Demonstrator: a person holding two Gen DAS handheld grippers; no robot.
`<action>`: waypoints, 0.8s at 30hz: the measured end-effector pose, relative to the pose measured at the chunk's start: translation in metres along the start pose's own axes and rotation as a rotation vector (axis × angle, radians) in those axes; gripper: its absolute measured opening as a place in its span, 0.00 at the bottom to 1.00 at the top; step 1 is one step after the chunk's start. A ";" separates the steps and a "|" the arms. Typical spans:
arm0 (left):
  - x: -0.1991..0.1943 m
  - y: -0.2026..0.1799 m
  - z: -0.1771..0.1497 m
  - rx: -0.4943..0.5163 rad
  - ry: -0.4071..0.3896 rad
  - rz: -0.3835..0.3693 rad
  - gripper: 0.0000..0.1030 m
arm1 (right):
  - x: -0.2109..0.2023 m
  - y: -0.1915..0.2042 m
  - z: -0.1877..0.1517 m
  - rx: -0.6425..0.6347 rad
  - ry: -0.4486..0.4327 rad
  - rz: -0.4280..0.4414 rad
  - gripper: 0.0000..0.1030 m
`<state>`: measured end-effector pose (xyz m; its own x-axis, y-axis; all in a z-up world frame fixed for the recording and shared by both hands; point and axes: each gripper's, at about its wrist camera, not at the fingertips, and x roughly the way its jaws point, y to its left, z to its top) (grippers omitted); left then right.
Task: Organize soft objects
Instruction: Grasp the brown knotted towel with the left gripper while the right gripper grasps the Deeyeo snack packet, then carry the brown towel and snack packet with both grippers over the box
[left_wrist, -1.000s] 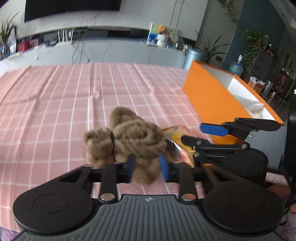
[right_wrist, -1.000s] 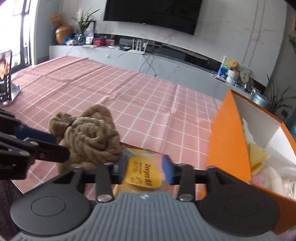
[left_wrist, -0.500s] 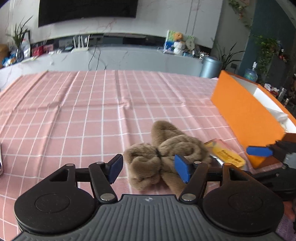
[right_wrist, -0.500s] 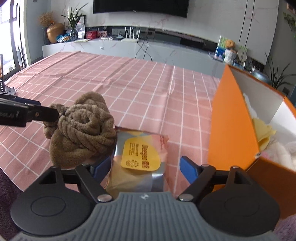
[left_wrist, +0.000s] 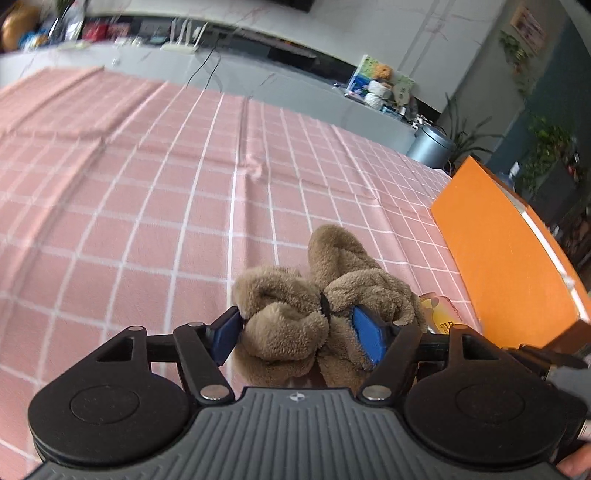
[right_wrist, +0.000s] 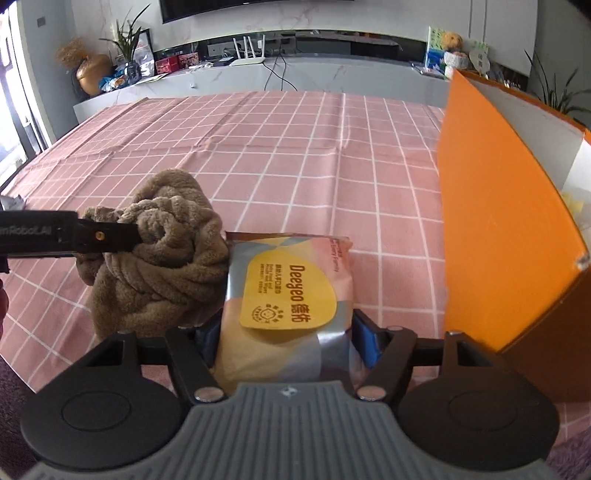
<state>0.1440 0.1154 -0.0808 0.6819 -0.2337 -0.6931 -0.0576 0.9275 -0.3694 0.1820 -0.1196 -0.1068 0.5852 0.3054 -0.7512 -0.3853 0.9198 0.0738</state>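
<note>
A brown plush towel (left_wrist: 325, 295), knotted into a bundle, lies on the pink checked tablecloth (left_wrist: 147, 221). My left gripper (left_wrist: 297, 332) straddles its near part. The jaws are opening, and the blue pads (left_wrist: 369, 339) rest against the fluff without squeezing it. In the right wrist view the towel (right_wrist: 173, 251) leans on a yellow and silver wipes packet (right_wrist: 288, 291). My right gripper (right_wrist: 284, 339) has the packet's near end between its jaws. They are closing, and the pads do not visibly press it. One left finger (right_wrist: 92, 236) reaches in from the left.
An orange box (right_wrist: 498, 221) with white inner walls stands right of the packet, with pale soft items inside. It shows in the left wrist view as an orange wall (left_wrist: 506, 266). A grey sideboard (right_wrist: 295, 74) with clutter runs behind the table.
My left gripper let go of the brown towel, spread its jaws and sank around it. My right gripper released the packet, opened wide, then narrowed again around it. Both items now rest on the cloth.
</note>
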 end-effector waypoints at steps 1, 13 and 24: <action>0.002 0.001 -0.002 -0.019 0.002 -0.003 0.75 | 0.000 0.003 0.000 -0.017 -0.006 -0.002 0.61; -0.018 -0.028 -0.013 0.049 -0.080 0.071 0.47 | -0.008 0.011 0.000 -0.098 -0.039 -0.021 0.47; -0.051 -0.037 -0.003 0.021 -0.161 0.083 0.39 | -0.034 0.012 0.004 -0.103 -0.126 -0.011 0.47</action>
<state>0.1092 0.0919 -0.0330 0.7834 -0.1080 -0.6121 -0.1042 0.9480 -0.3007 0.1603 -0.1181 -0.0783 0.6725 0.3296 -0.6626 -0.4454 0.8953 -0.0068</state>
